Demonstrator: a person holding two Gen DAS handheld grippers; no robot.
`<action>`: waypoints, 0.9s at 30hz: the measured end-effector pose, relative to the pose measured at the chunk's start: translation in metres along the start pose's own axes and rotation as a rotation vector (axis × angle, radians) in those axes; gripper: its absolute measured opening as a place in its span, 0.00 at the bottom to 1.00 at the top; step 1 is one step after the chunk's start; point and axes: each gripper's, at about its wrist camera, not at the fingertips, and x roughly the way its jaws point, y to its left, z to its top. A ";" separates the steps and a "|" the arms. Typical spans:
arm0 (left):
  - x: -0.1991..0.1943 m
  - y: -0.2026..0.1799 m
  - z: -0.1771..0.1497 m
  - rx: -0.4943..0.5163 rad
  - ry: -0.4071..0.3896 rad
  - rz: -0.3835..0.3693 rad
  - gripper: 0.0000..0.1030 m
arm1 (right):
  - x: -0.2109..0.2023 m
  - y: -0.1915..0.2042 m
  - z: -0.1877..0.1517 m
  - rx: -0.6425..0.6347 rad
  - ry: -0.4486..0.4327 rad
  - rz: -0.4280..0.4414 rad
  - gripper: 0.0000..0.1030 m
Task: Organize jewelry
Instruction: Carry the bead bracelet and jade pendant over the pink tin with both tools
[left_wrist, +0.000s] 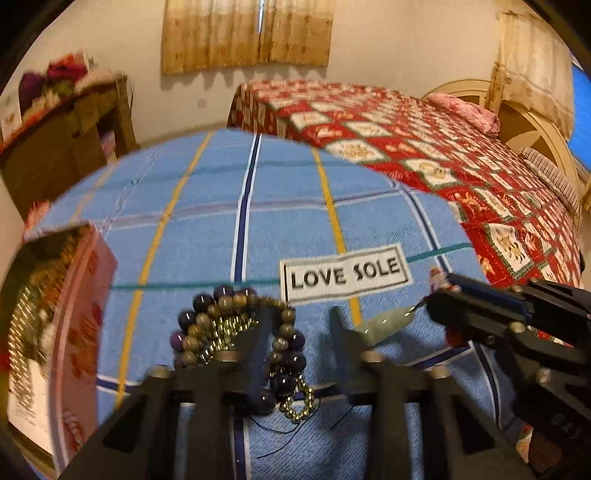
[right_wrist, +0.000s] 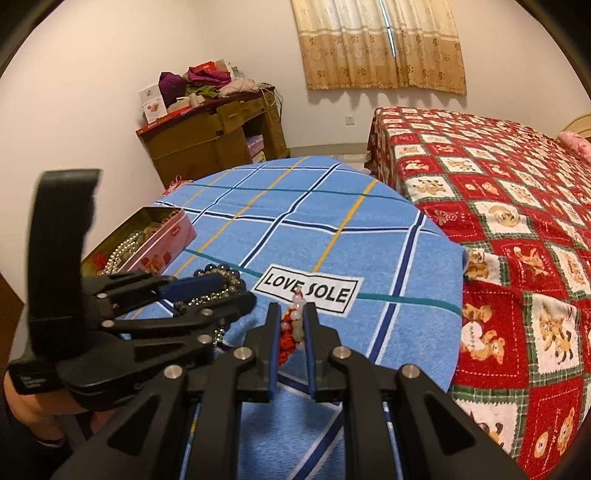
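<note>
A string of dark purple and brown beads (left_wrist: 207, 314) tangled with a gold ball chain (left_wrist: 299, 406) lies on the blue checked cloth (left_wrist: 295, 221). My left gripper (left_wrist: 299, 314) straddles part of the bead string. The beads rest against its left finger and cloth shows between them and the right finger, so the jaws stand open. From the right wrist view the left gripper (right_wrist: 236, 290) lies over the same beads (right_wrist: 221, 273). My right gripper (right_wrist: 291, 310) is shut on a red-cord bracelet (right_wrist: 286, 339) with pale beads. A green jade pendant (left_wrist: 384, 325) hangs from it below the right gripper (left_wrist: 439, 290).
An open pink tin (right_wrist: 162, 240) holding several chains stands at the table's left edge, also seen as the tin (left_wrist: 74, 314). A "LOVE SOLE" label (right_wrist: 306, 291) marks the cloth. A bed with a red quilt (right_wrist: 498, 221) is close on the right, and a wooden cabinet (right_wrist: 214, 144) stands behind.
</note>
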 end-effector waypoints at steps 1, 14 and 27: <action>-0.002 0.004 0.000 -0.020 -0.008 -0.010 0.08 | 0.000 -0.001 0.000 0.002 0.000 0.001 0.14; -0.067 0.027 0.003 -0.091 -0.171 -0.056 0.07 | -0.009 0.009 0.005 -0.014 -0.024 0.009 0.14; -0.123 0.064 0.008 -0.133 -0.305 0.023 0.07 | -0.020 0.045 0.030 -0.107 -0.059 0.054 0.14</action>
